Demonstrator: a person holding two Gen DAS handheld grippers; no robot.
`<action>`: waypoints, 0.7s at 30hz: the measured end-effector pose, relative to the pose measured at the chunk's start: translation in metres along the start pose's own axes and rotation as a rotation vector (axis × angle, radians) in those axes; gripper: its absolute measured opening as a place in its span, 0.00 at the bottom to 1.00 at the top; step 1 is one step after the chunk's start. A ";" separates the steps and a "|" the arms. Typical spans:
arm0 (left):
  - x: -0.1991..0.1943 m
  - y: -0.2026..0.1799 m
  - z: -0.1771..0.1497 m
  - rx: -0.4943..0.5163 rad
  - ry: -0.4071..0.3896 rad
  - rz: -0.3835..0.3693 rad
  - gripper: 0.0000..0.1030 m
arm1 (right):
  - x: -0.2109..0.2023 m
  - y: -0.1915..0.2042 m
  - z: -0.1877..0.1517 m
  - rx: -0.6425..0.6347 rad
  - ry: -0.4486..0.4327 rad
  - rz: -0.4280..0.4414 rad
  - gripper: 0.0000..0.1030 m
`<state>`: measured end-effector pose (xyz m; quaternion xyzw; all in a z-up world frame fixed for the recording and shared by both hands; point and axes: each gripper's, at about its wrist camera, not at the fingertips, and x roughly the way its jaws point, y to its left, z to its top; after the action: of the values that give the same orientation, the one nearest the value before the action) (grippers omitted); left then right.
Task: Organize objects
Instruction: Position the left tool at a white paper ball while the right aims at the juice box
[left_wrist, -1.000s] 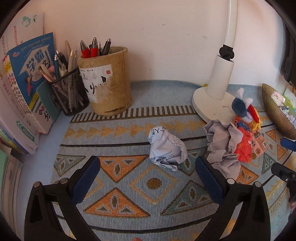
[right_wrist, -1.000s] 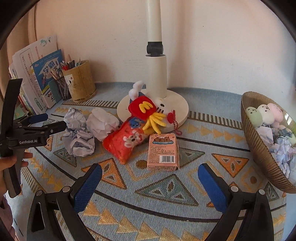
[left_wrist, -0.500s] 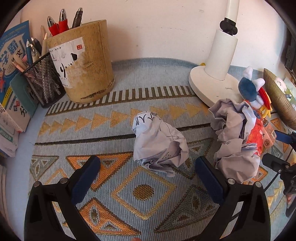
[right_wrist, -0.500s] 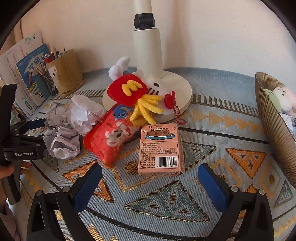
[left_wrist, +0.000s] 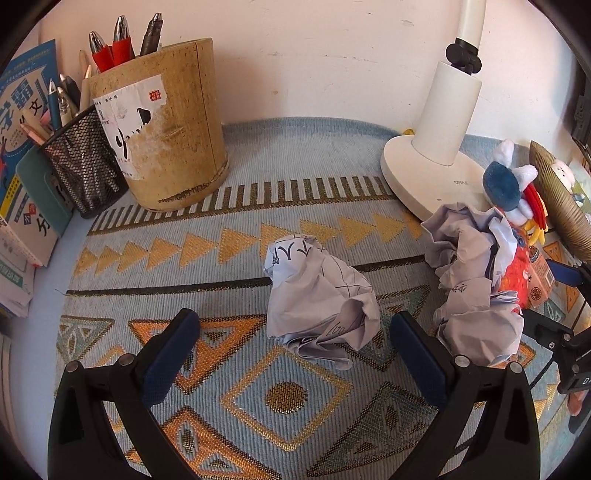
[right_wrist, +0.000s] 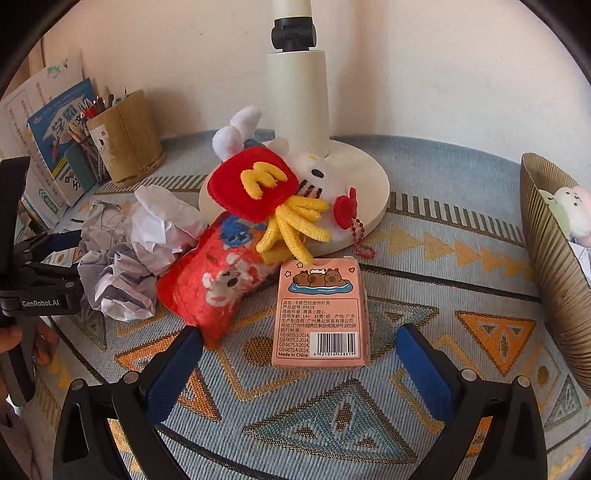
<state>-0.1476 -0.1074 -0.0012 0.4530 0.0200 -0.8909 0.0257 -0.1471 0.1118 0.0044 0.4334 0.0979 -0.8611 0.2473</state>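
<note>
Here | left tool (left_wrist: 293, 343) spread: paper ball (left_wrist: 319, 295) | right tool (right_wrist: 299, 356) spread: pink box (right_wrist: 319, 314)

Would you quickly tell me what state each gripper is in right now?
Left gripper: open, holding nothing; a crumpled paper ball lies between its fingers.
Right gripper: open, holding nothing; a pink box sits between its fingers.

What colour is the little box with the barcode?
Pink, the small box has brown cartoon animals printed on top; clearest in the right wrist view.
</note>
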 end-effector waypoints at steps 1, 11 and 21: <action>0.000 0.000 0.000 0.000 0.000 0.000 1.00 | 0.000 0.000 0.000 0.001 0.000 0.001 1.00; 0.000 0.000 0.000 0.000 0.000 0.000 1.00 | 0.000 -0.001 0.001 -0.004 -0.001 -0.001 1.00; 0.000 0.000 0.000 0.001 0.000 0.001 1.00 | 0.003 -0.004 0.002 -0.001 -0.004 0.009 1.00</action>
<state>-0.1478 -0.1077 -0.0007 0.4532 0.0194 -0.8908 0.0260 -0.1521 0.1133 0.0034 0.4322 0.0957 -0.8606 0.2517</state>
